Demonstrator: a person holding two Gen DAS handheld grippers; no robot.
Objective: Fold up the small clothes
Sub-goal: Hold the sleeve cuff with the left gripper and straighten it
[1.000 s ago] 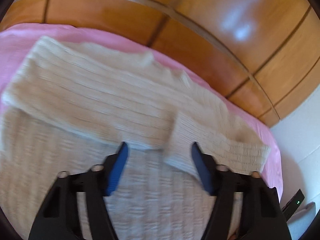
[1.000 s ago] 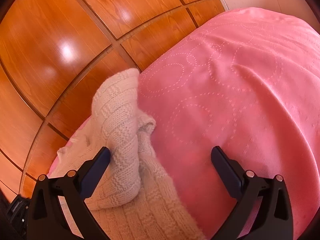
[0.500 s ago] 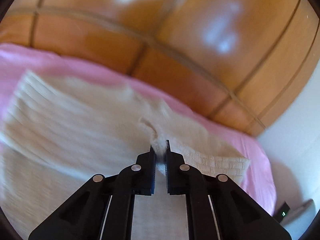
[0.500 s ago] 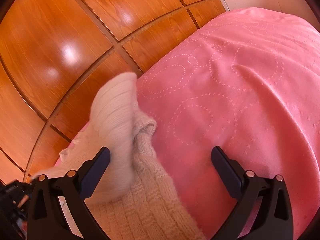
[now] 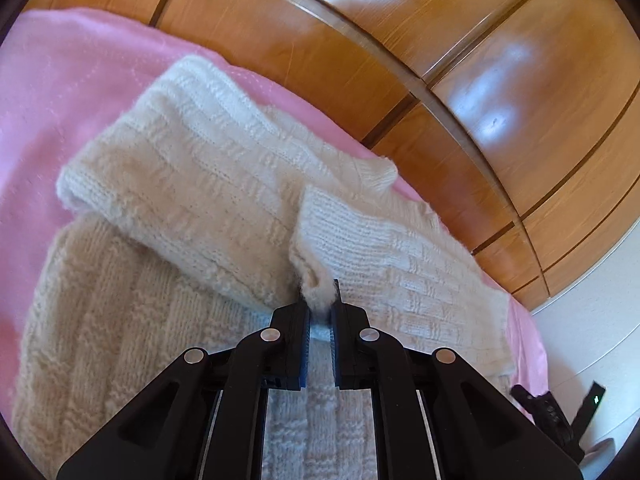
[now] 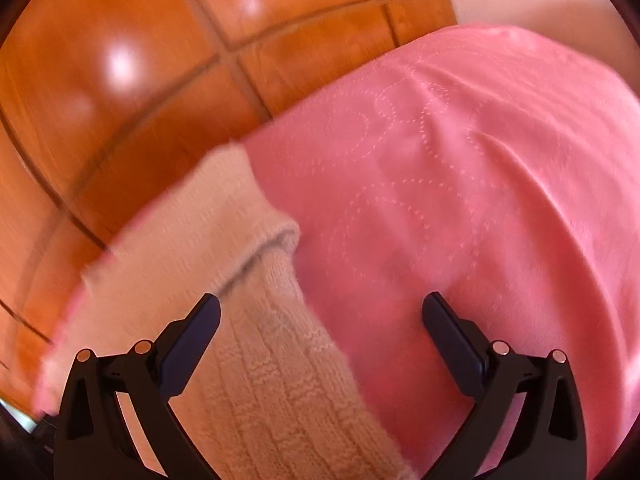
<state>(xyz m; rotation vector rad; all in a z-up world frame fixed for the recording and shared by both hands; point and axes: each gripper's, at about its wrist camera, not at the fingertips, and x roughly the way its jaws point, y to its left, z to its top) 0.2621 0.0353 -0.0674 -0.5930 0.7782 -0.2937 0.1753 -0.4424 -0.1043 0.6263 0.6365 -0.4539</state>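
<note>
A cream knitted sweater (image 5: 192, 184) lies on a pink bedspread (image 5: 60, 92), one sleeve folded across its body. My left gripper (image 5: 319, 312) is shut on the cuff of the other sleeve (image 5: 360, 232) and holds it lifted over the sweater's body. In the right wrist view the sweater (image 6: 248, 320) lies at the lower left, blurred. My right gripper (image 6: 320, 320) is open and empty, its left finger over the knit edge and its right finger over the pink bedspread (image 6: 460, 200).
A glossy wooden panelled headboard (image 5: 440, 60) runs behind the bed and shows in the right wrist view (image 6: 120, 80) too. A white wall (image 5: 592, 340) and a black device (image 5: 560, 412) with a green light sit at the far right.
My left gripper closed on the sleeve cuff and has lifted it and carried it across the sweater. My right gripper stayed open and shifted, its view now blurred.
</note>
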